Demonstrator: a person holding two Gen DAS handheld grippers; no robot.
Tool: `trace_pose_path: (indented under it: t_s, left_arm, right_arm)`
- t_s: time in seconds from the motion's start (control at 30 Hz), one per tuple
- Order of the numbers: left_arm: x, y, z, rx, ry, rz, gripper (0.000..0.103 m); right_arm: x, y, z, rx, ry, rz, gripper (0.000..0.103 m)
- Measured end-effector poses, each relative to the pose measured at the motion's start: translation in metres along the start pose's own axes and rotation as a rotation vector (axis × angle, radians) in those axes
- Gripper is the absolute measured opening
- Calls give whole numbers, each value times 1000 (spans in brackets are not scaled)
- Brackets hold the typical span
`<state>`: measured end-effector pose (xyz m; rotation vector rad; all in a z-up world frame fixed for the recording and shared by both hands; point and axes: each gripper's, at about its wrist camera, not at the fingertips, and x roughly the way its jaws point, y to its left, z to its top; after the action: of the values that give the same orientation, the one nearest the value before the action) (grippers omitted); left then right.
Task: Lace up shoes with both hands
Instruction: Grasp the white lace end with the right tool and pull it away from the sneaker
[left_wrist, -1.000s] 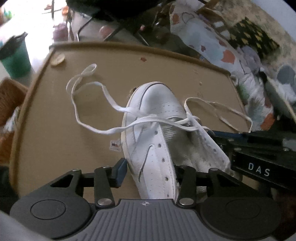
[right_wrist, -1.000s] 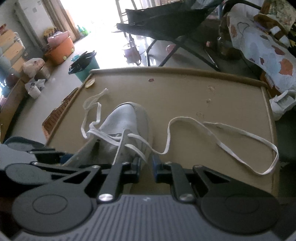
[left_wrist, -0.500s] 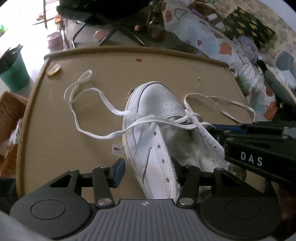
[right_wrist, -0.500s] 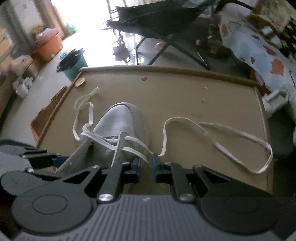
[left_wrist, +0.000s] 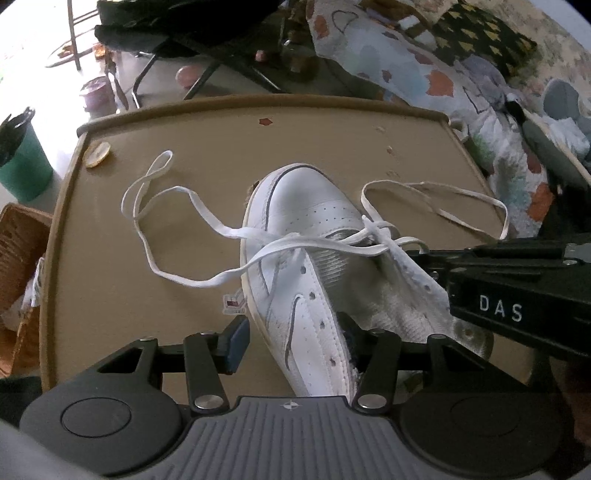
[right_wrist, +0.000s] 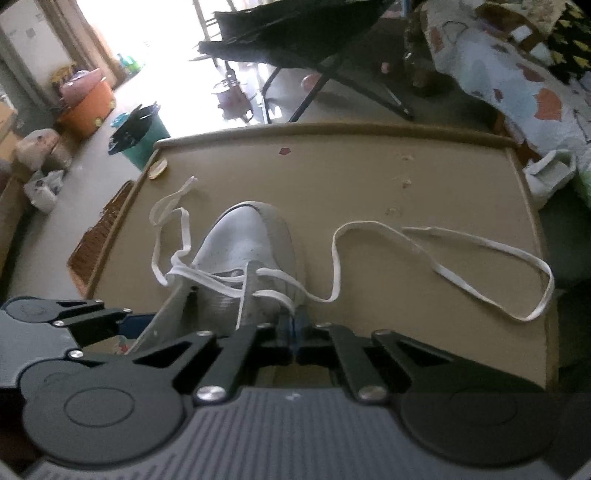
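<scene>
Slippage was the main worry I had looking at this one: the right gripper (right_wrist: 294, 332) had its jaws pressed together right at the edge of the shoe's (left_wrist: 295, 258) right eyelet flap, apparently pinching that flap or the lace (right_wrist: 332, 266) beside it, though which one it really had I couldn't tell. If it only caught the flap's thin edge, any tug would probably pop it loose, and a pull on the lace could drag out the couple of crossings already threaded near the toe. The left gripper (left_wrist: 291, 341) was spread either side of the left eyelet flap, one finger outside the shoe and one down inside the opening, and I couldn't see its pads pressing on the leather, so the shoe could swivel on the tray (left_wrist: 110, 295) if the other side yanked. The shoe itself sat about mid-tray, toe aimed at the far edge, with one loose lace end looping toward the far left corner and the other trailing out to the right edge. Both grippers were angled steeply down from the near edge, side by side, close together over the shoe's opening.
</scene>
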<state>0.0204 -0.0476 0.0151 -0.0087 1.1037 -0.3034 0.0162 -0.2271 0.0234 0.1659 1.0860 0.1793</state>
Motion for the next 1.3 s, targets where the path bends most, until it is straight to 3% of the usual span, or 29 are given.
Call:
trace_pose_path:
  t_s: [0.8,1.3]
  left_arm:
    - [-1,-3,-8,-20,-29,12,59]
    - [-3,-4,-9,-13,-36,24,60]
  right_arm:
    - [-20,-17,-17,179,-91,-47,1]
    - [-20,-28,-29,218,-65,-48,1]
